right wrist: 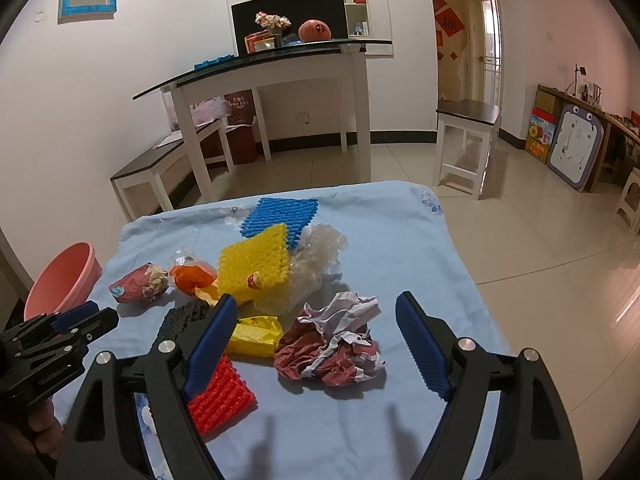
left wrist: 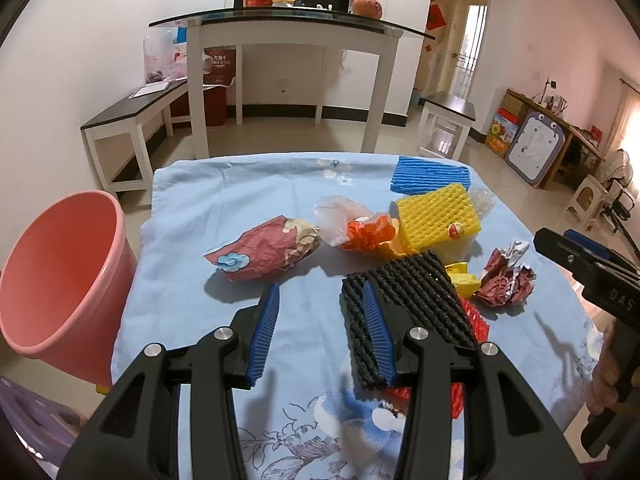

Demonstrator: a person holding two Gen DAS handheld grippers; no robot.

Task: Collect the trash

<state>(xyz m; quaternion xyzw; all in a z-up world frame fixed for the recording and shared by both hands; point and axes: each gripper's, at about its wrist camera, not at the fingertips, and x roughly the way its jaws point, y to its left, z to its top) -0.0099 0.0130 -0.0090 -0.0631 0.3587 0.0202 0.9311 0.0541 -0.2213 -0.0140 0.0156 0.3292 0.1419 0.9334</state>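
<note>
Trash pile sits mid-table on the light blue cloth: black foam net nearest my left side, long axis running away from me toward the far edge, lying partly over a red foam net. My left gripper is low over the cloth, pointing fwd, jaws wide w/ nothing between them; its right finger lies over the black net's left edge, can't tell if touching. Crumpled red/white paper ball lies between my right gripper's fingers in the right wrist view, jaws wide, not clamped on it; gripper angled down at the table. Yellow wrapper just left of the ball, near the right gripper's left finger. Further out: yellow foam net, flat, w/ blue foam net behind it toward the far edge; clear bubble wrap beside those; orange plastic bag and red patterned paper wad to the left, wad's long axis roughly left-right. Pink bin stands off the table's left edge, mouth tilted toward me, looks empty. A hand holds the right gripper's handle at the left view's right edge.
</note>
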